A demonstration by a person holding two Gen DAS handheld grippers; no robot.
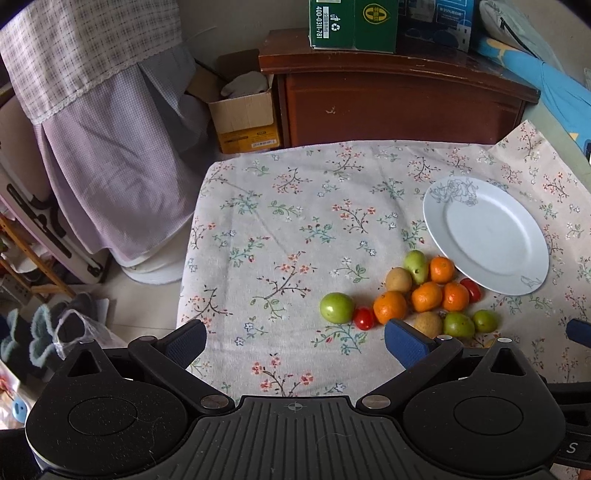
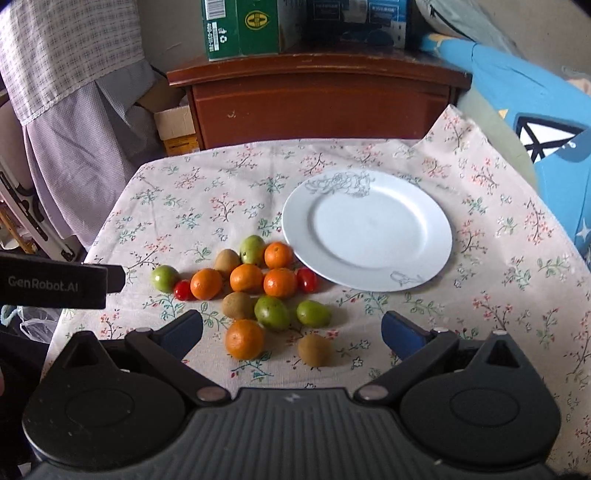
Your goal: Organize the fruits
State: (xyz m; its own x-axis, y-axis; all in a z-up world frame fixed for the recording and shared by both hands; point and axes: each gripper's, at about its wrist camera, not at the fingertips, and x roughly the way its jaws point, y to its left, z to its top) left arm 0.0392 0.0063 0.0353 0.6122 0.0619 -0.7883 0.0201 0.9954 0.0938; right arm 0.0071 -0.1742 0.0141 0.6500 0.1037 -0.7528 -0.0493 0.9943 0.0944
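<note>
Fruits (image 2: 255, 291) lie in a loose cluster on the flowered cloth (image 2: 192, 206) covering the counter, just left of and nearer than the white plate (image 2: 436, 236), which holds nothing. Cluster, right wrist view: five oranges, one (image 2: 244, 339) nearest the camera and apart from the other four; three brown kiwis, one (image 2: 314, 350) set off at the near right; five green fruits, one (image 2: 164, 278) at the far left; two red tomatoes, one (image 2: 307, 279) touching or nearly touching the plate rim, the other (image 2: 182, 290) between the leftmost green fruit and an orange (image 2: 206, 283).

Right tool (image 2: 291, 328): released, jaws spread wide, nothing between them; nearest orange and kiwi sit in the gap ahead of the blue pads (image 2: 400, 332). Left tool (image 1: 295, 341): likewise released and empty, above the near left part of the cloth; its body also enters the right wrist view from the left edge, marked GenRobot.AI.

Beyond the counter: dark wooden cabinet (image 2: 317, 99) with a green carton (image 2: 240, 27) on top; cardboard box (image 1: 243, 114) on the floor; checked fabric (image 1: 85, 51) at left; blue bedding (image 2: 546, 122) at right
</note>
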